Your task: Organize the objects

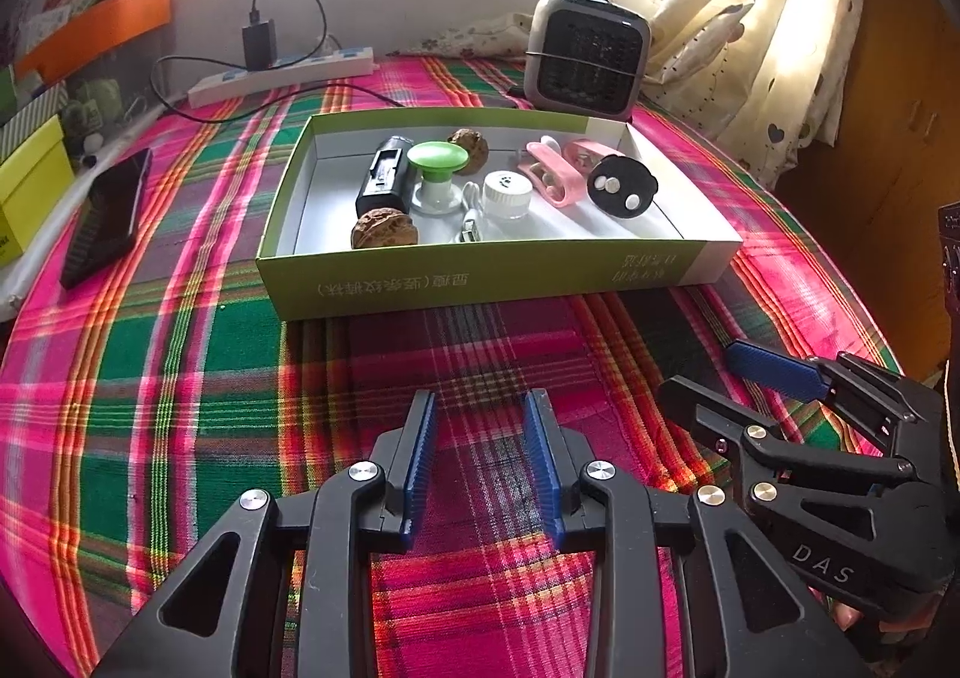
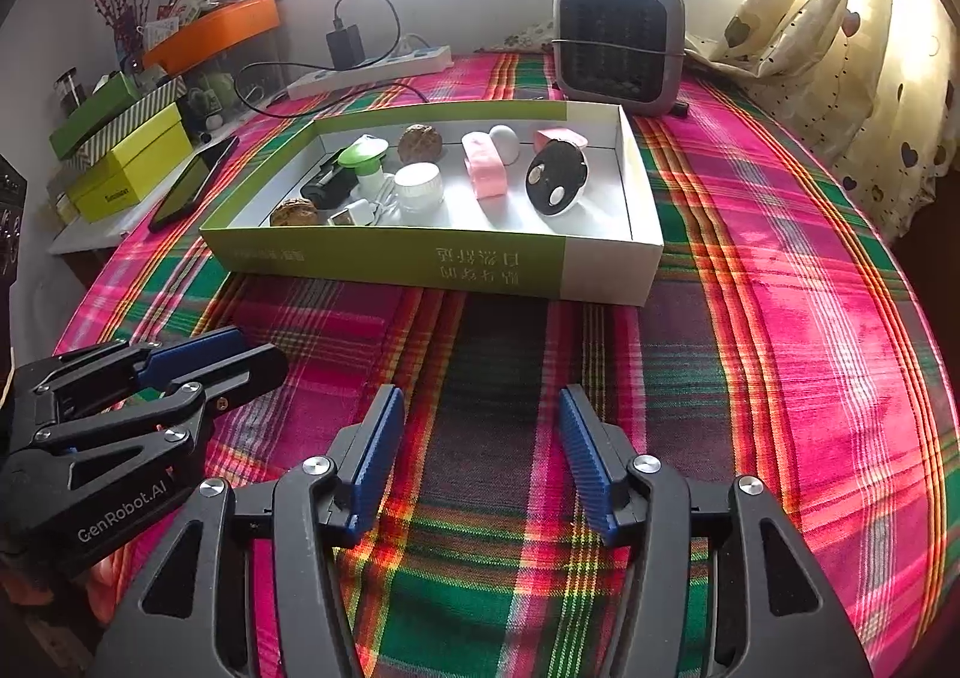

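The left gripper [image 2: 240, 357] reads "GenRobot.AI", the right gripper [image 1: 714, 378] "DAS"; both fingers released, empty. The green box [image 1: 480, 282], long axis crosswise, sits beyond them holding a black flashlight [image 1: 384, 177] lying lengthwise away.

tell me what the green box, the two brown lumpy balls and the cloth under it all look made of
Green box: probably printed cardboard, with thin folded walls, a matte white inside and printed text on the front.
Brown balls: likely walnuts in the shell, with a wrinkled, dull, woody surface.
Cloth: woven fabric in a plaid of pink, green and yellow; visible thread lines, no sheen.
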The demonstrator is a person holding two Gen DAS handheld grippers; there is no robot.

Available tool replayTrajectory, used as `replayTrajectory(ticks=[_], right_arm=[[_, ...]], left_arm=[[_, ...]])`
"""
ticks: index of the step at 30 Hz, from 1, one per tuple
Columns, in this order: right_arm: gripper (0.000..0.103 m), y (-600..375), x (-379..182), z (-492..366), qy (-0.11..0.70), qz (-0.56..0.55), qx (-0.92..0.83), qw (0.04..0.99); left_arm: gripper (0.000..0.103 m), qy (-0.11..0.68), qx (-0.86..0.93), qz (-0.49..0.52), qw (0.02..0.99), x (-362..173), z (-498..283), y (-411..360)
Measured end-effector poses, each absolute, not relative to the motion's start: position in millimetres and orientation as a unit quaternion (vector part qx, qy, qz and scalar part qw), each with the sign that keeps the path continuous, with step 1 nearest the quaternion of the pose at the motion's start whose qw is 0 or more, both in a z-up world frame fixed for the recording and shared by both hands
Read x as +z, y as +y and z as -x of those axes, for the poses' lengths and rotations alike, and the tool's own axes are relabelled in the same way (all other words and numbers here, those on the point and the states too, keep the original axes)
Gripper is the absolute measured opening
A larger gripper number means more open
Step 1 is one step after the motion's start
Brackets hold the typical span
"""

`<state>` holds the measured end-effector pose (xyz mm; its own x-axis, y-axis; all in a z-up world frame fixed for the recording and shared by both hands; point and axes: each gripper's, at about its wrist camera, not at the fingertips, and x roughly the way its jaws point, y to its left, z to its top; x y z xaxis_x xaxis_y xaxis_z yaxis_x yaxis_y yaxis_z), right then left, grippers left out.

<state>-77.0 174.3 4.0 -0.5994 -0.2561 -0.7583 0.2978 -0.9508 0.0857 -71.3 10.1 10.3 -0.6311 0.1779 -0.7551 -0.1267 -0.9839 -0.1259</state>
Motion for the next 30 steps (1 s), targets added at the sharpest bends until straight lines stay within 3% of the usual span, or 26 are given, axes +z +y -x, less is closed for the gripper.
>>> replayTrajectory(ticks=[6, 30], right_arm=[[0.06, 171.8, 3.1, 75.6, 0.029, -0.419, -0.895, 0.151], [0.064, 172.8, 1.7, 73.0, 0.042, -0.417, -0.9, 0.115]], left_arm=[[0.029, -0.041, 0.905, 0.418, 0.074, 10.0, 70.1, 9.9], [0.032, -0.02, 0.906, 0.419, 0.055, 9.8, 69.4, 18.2]])
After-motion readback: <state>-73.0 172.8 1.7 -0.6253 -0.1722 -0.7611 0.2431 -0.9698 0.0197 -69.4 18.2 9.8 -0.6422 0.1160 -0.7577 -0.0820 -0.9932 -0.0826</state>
